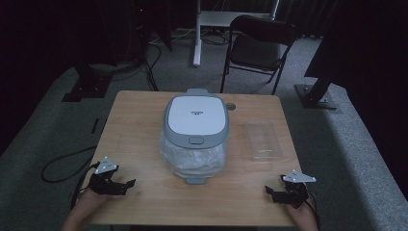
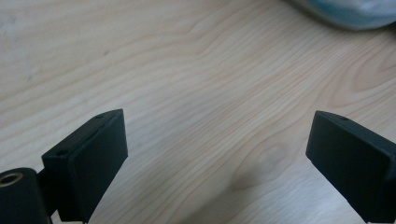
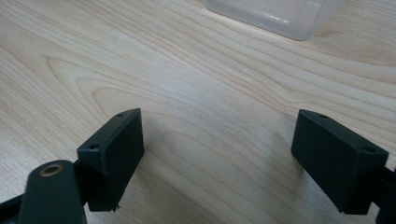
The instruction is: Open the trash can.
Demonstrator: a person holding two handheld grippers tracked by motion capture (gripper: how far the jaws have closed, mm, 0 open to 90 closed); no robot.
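One wooden table (image 1: pixel 139 144) carries three things: one rice cooker (image 1: pixel 196 120), one clear plastic bag (image 1: pixel 192 161) and one clear plastic tray (image 1: pixel 263 139). Behind the table stands one black folding chair (image 1: pixel 257 45).

The rice cooker sits mid-table, ahead of both grippers and between them, its lid down. Its long axis runs away from the person, with the lid's latch button facing the near edge. The bag bulges out from under the cooker's near side, on the side toward the fingers.

The tray lies ahead of the right gripper (image 1: pixel 281 192), well apart from its fingers, long axis also running away from the person and parallel to the right table edge, with bare wood around it.

The left gripper (image 1: pixel 122 185) rests at the near left corner, jaws spread wide and empty, bare wood between them and the bag's edge (image 2: pixel 345 14) far ahead. The right gripper sits near the near right corner, jaws likewise spread and holding nothing, the tray's corner (image 3: pixel 280 14) beyond its fingers.
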